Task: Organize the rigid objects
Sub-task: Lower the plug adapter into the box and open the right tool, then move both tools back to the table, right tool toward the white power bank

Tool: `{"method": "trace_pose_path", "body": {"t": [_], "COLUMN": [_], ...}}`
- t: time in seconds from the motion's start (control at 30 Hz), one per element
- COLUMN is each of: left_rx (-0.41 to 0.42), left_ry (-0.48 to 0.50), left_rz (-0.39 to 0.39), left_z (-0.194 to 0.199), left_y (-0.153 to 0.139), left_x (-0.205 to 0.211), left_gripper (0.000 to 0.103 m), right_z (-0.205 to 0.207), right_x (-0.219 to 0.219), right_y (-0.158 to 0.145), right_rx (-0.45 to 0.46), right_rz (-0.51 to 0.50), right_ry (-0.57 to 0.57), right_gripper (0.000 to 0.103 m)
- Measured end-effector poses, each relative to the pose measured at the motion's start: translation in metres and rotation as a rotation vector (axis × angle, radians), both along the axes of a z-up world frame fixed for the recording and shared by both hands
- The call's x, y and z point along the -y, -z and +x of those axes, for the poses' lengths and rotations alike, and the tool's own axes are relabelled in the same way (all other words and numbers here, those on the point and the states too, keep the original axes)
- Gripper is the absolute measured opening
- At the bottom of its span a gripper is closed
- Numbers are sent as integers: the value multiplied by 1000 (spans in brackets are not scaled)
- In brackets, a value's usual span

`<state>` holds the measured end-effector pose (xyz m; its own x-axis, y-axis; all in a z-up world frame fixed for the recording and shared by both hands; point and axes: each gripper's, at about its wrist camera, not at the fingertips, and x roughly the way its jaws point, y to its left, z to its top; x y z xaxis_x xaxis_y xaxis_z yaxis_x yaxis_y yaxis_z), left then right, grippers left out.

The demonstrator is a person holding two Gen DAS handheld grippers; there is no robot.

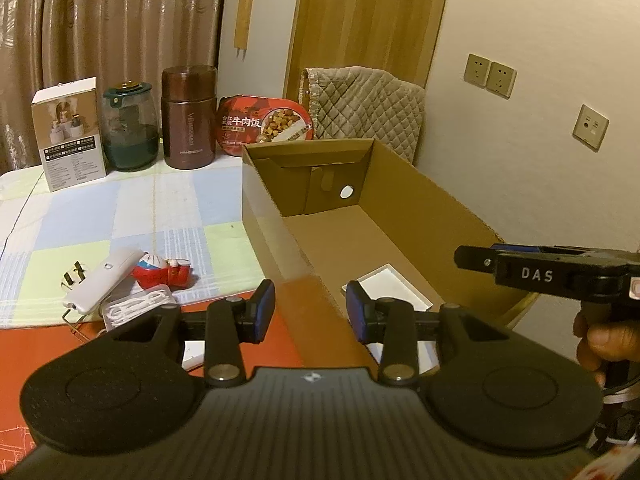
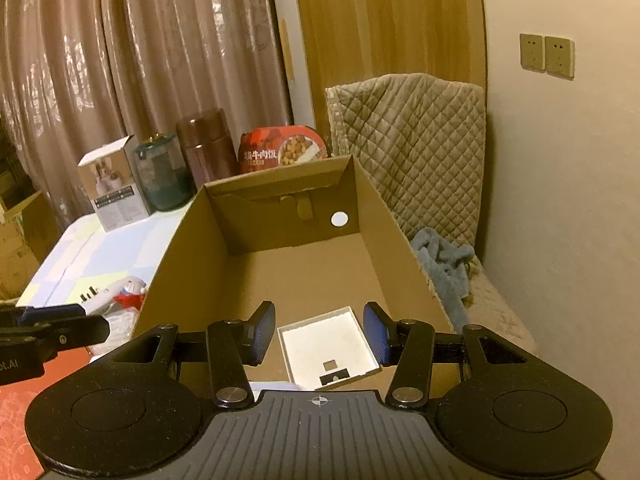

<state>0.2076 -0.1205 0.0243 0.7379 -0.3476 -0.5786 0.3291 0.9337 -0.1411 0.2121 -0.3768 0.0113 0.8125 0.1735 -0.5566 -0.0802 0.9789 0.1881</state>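
Both the left gripper [image 1: 310, 312] and the right gripper [image 2: 320, 336], jaws parted and empty, hover near the cardboard box [image 1: 392, 168] holding a light, stiff white tray [image 2: 330, 346]; the glossy white case [image 1: 102, 282] (probably slippery) suits a mid-length pinch

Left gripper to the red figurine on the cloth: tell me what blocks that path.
Nothing visible blocks it. The left gripper hangs empty, jaws apart, above the cardboard box's near-left corner. The red figurine lies outside the box wall on the checked cloth, beside a white device, uncovered from above.
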Motion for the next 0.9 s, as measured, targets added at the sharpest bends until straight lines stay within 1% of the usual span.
{"method": "trace_pose_path", "body": {"t": [0.53, 0.63, 0.73, 0.9], "left_rx": [6, 19, 34, 51], "left_ry": [-27, -48, -89, -174], "left_rz": [-4, -4, -1, 29], "left_z": [-3, -5, -8, -14], "left_y": [0, -3, -6, -10], "left_x": [-15, -27, -44, -88], "left_gripper": [33, 33, 34, 33], "right_z": [-2, -5, -10, -18], "right_x": [-12, -14, -22, -43], "right_y": [-6, -8, -12, -21], "right_rx": [27, 51, 98, 172], "right_rz": [-1, 5, 9, 16], "right_ry": [-20, -25, -58, -127], "right_gripper": [46, 46, 46, 46]}}
